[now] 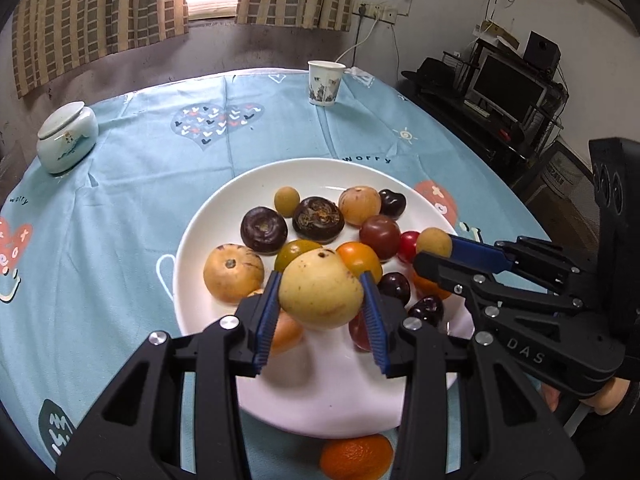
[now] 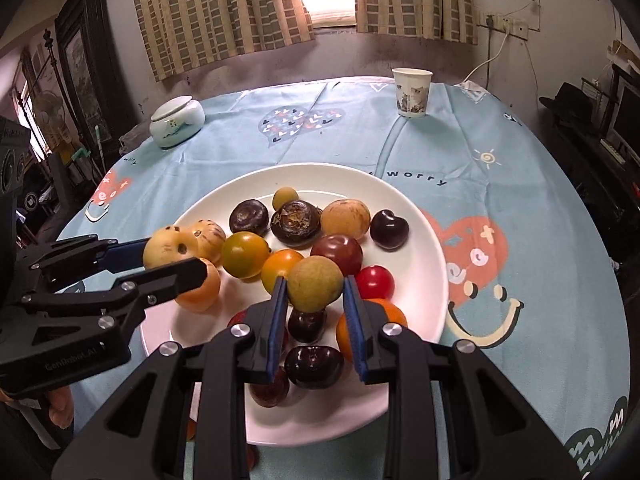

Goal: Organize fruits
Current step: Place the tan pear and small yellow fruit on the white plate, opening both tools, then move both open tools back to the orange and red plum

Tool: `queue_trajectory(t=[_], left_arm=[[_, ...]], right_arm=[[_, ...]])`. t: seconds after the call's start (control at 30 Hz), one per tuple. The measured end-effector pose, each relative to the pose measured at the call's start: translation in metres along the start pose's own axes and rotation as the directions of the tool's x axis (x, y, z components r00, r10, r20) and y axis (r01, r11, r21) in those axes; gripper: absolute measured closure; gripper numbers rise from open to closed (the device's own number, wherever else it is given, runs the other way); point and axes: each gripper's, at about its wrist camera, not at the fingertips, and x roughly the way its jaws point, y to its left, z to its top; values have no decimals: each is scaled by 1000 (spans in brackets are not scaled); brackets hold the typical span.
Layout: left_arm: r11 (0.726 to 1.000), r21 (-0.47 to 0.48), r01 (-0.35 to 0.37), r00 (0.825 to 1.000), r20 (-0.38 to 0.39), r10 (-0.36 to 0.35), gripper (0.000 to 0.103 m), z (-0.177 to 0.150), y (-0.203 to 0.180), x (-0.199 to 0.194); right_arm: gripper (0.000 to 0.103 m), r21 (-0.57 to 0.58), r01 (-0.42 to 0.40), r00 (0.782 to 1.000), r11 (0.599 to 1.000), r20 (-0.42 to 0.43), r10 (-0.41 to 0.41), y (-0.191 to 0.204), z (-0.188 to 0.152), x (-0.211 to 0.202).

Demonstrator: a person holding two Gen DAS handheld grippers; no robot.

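Lettering "DAS" marks right gripper [image 1: 434,248], clamped on small tan fruit [image 1: 433,242]; left gripper [image 1: 321,294] clamps yellow fruit [image 1: 320,288]; tablecloth [image 1: 160,152] reads "worry".

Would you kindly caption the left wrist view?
Left gripper holds a yellow fruit above the white plate of fruits.

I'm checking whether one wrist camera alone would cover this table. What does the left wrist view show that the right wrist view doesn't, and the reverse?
Only the left wrist view shows the loose orange on the cloth in front of the plate, and a computer monitor on a desk at right.

Only the right wrist view shows a dark framed mirror and a fan at left.

Both show the white plate of fruit, the paper cup, the lidded jar, the left gripper shut on a pale yellow fruit and the right gripper shut on a small tan fruit.
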Motion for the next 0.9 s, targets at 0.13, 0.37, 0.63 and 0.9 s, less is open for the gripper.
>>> queue_trajectory(t=[0.13,0.37,0.63,0.9], left_arm=[[1000,1,-7,1000,-13,7,56,-2,-1,6],[998,-50,-26,999,27,27,33,-2,15,-8],[991,-122,-63,995,72,72,29,-1,41,-33],[991,-133,-24,992,123,41,21,-6,37,-60]], right_arm=[[42,16,32,1000,999,0,-32,-4,-1,1],[42,69,58,996,996,64,-63,-21,-8,-9],[42,132,-4,997,991,72,-5,-16,-33,-32],[37,61,-44,999,997,-12,45,38,-94,-63]])
